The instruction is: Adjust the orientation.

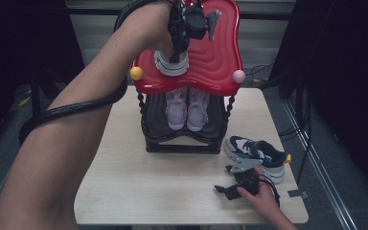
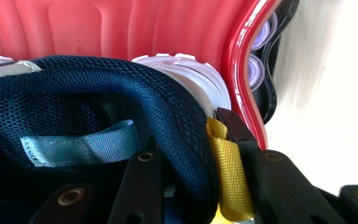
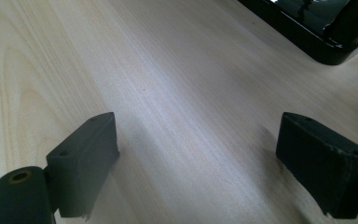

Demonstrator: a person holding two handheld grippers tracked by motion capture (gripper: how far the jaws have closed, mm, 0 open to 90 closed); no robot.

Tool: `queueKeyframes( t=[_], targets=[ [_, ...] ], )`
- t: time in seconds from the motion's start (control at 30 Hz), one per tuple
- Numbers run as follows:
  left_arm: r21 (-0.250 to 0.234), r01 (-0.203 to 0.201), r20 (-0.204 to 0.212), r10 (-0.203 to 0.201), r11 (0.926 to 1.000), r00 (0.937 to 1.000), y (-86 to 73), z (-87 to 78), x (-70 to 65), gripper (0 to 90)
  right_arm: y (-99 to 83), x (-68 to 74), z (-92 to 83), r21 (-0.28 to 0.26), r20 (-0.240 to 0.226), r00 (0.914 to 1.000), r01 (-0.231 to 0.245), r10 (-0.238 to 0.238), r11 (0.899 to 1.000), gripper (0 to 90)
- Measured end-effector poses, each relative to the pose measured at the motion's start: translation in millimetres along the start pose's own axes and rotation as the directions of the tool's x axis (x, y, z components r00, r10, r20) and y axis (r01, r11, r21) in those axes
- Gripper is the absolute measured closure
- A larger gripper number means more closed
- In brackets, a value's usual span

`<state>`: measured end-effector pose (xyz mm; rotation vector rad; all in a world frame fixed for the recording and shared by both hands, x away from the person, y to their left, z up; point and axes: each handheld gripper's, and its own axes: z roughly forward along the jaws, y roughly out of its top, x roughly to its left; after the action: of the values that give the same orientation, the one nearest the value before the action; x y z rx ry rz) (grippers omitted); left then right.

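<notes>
A navy and white sneaker [image 1: 171,64] rests on the red top shelf [image 1: 211,62] of a shoe rack. My left gripper [image 1: 177,50] reaches down onto it from above and is shut on its heel. In the left gripper view, one jaw is inside the navy mesh collar [image 2: 74,93] and the other presses on the yellow heel tab [image 2: 226,172], with the left gripper [image 2: 186,135] clamped over the heel rim against the red shelf [image 2: 121,28]. The matching sneaker [image 1: 256,153] lies on the table at the right. Just in front of it, my right gripper [image 1: 223,189] sits open, and the right gripper [image 3: 198,140] has bare wood between its jaws.
A pair of pale pink and white shoes [image 1: 187,108] stands on the black lower shelf [image 1: 182,143] of the rack. The rack's black base [image 3: 307,32] lies ahead of the right gripper. The light wooden table [image 1: 139,187] ends close behind my right hand.
</notes>
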<state>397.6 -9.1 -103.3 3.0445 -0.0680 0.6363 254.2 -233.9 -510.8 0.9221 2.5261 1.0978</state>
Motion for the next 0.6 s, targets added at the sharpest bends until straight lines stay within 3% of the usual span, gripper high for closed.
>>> queueKeyframes(
  t=[0.6],
  targets=[
    [-0.036,0.015,0.026,-0.014,0.9993,0.9996,-6.6,5.9,0.3,71.7,0.1,-0.2,0.1,0.0,-0.001,1.0,0.001,-0.002,1.0,12.1]
  ],
)
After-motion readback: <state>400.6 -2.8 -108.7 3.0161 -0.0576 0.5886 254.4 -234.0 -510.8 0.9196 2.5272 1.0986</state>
